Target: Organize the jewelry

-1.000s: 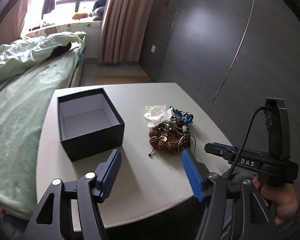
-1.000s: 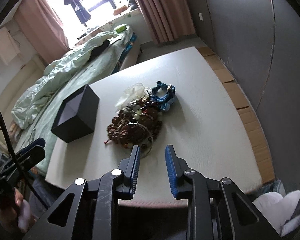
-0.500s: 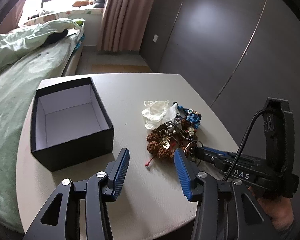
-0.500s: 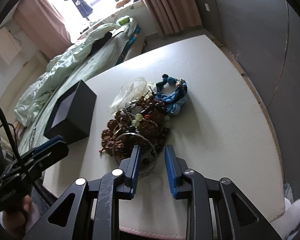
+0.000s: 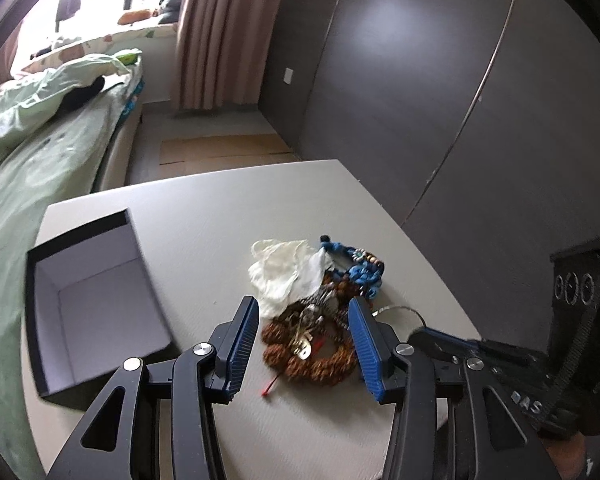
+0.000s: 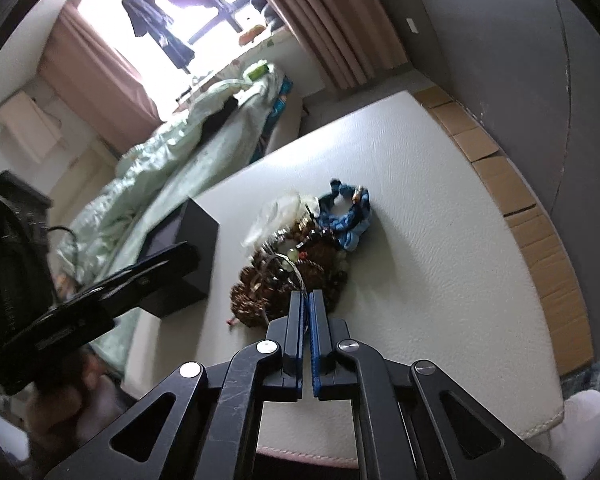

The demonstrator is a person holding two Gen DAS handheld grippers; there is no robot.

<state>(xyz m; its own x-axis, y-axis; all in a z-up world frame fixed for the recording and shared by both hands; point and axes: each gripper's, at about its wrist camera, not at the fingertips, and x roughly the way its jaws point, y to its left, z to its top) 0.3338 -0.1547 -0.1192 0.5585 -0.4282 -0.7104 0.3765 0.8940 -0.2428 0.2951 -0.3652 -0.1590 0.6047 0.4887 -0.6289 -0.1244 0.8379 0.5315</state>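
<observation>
A tangled pile of jewelry (image 5: 316,344) lies on the pale table: brown bead bracelets, a blue braided bracelet (image 5: 360,268), a thin metal hoop (image 5: 400,312) and a white pouch (image 5: 284,268). My left gripper (image 5: 304,344) is open and straddles the brown beads. My right gripper (image 6: 307,300) is shut at the near edge of the pile (image 6: 288,276), on the thin metal hoop (image 6: 296,276). An open black box (image 5: 92,300) with a pale lining stands left of the pile, empty; it also shows in the right wrist view (image 6: 196,256).
The table (image 5: 228,208) has a rounded front edge. A bed with a green quilt (image 5: 40,140) runs along its left side. Dark wardrobe doors (image 5: 460,80) stand to the right. Cardboard sheets (image 6: 540,220) lie on the floor beside the table.
My right gripper moved in to the pile's near edge and closed on the metal hoop. My left gripper moved forward and right over the brown beads and narrowed a little.
</observation>
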